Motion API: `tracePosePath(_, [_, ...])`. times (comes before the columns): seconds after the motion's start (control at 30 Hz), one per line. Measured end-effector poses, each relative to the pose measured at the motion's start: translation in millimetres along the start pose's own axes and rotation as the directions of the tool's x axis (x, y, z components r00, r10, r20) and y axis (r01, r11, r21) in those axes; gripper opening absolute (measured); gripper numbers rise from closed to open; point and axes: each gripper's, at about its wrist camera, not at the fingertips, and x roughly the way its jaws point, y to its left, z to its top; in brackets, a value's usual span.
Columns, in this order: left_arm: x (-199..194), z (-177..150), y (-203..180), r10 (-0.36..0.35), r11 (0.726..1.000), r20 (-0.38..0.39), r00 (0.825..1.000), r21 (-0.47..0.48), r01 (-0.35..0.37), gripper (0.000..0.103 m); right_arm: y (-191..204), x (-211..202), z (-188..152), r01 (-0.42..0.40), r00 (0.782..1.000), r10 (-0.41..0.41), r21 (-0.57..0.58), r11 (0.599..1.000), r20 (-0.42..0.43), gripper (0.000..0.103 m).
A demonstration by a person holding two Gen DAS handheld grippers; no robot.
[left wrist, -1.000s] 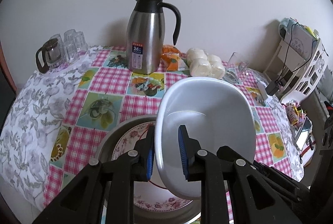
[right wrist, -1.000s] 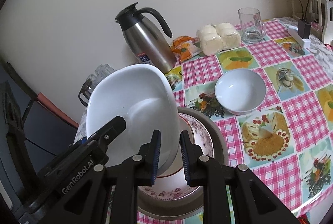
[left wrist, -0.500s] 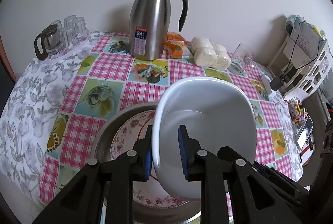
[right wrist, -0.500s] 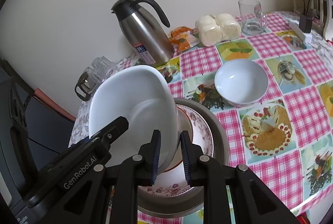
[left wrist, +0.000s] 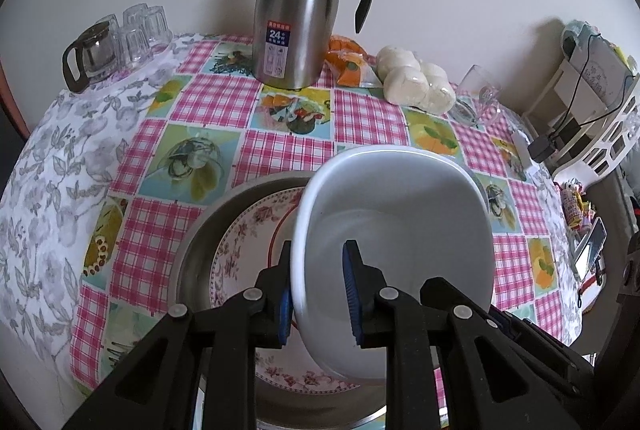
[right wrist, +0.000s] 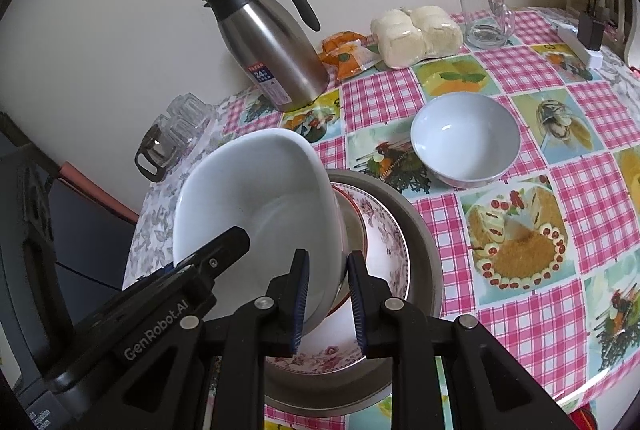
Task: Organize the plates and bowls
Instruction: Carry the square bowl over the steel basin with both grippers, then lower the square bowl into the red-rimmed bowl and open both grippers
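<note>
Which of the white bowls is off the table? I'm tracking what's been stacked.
The large squarish white bowl, clamped by both tools above the floral plate; the small round bowl sits on the tablecloth.

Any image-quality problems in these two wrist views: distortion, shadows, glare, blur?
Left wrist view: strong fisheye bending with dark corners; the steel jug throws a soft shadow on the wall; the white dish is sharp, not blown out. Right wrist view: same barrel warp, so the jug leans; a small highlight inside the round bowl; glossy sheen on the tablecloth near the bottom right edge; no motion blur.
</note>
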Motion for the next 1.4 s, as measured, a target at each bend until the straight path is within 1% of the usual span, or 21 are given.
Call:
tracePosePath(0.5, [13,0,7,0.006,1.000,-0.041,0.999,-0.024,-0.007,0.022,-1,19,-3,0.015,0.999,-0.015,-0.011,1.000,-0.052,0.024])
tracePosePath(0.67, [17,0,10,0.005,0.999,-0.057,0.998,-0.031,-0.007,0.022,-1,19,-3,0.017,0.999,-0.018,-0.011,1.000,-0.048,0.024])
tracePosePath(0.77, [19,-1,12,-0.007,0.999,-0.064,0.998,-0.046,0.004,0.023,-2,19,-3,0.022,0.999,-0.023,-0.012,1.000,-0.048,0.024])
tracePosePath(1.4, [17,0,14,-0.022,0.998,-0.057,0.998,-0.056,0.019,0.023,-2,20,-3,0.037,0.998,-0.038,-0.026,0.999,-0.051,0.024])
